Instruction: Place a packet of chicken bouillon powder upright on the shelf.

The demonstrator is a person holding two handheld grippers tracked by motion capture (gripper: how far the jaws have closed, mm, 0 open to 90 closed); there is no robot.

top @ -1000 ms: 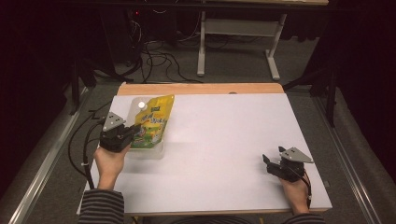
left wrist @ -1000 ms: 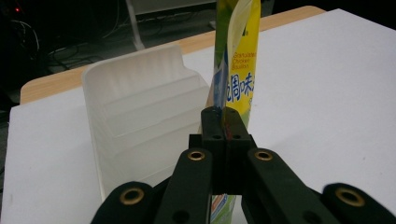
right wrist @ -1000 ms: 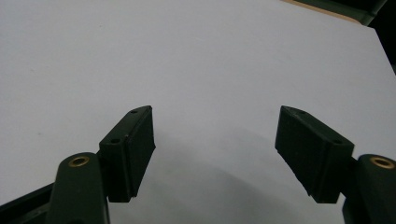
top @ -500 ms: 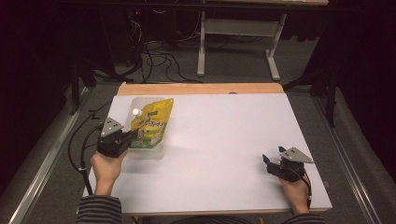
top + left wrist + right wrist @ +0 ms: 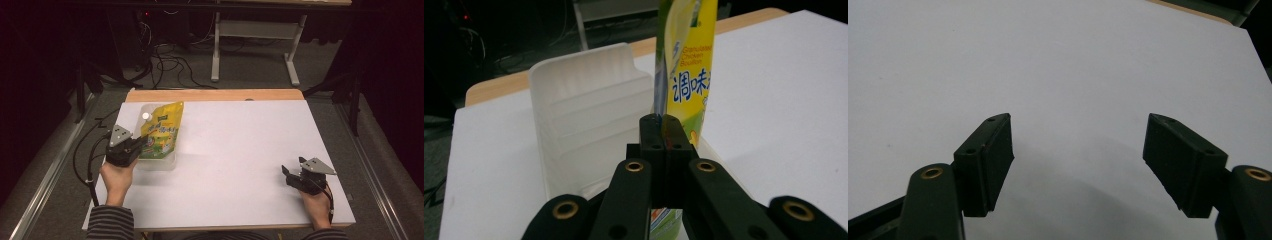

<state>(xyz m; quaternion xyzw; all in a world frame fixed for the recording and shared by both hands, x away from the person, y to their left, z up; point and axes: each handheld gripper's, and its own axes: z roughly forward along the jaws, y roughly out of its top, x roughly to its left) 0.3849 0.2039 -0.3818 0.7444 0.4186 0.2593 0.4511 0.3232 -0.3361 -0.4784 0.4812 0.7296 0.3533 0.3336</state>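
Nearest to the person, at the right of the white table [image 5: 235, 165], the right gripper [image 5: 291, 176] is rested low on the bare surface, well apart from the white plastic tray [image 5: 165, 161]. In the right gripper view its jaws are seen spread wide with nothing between them, so it is judged to be waiting and not taking part.

Farther in, at the left of the table, the left gripper [image 5: 131, 147] is held just beside the tray's near left side. In the left gripper view its jaws [image 5: 663, 131] are pressed fully together on the thin lower edge of a yellow pouch of granulated chicken bouillon [image 5: 684, 65], and the pouch is kept upright by this pinch. A flat edge is probably chosen because the soft body would bend under the jaws.

From the high view the pouch [image 5: 161, 131] is seen above the tray, with its white cap [image 5: 145, 116] toward the far end. Whether its bottom touches the tray cannot be told. Beyond the tray, the wooden far edge [image 5: 215, 95] of the table is seen.
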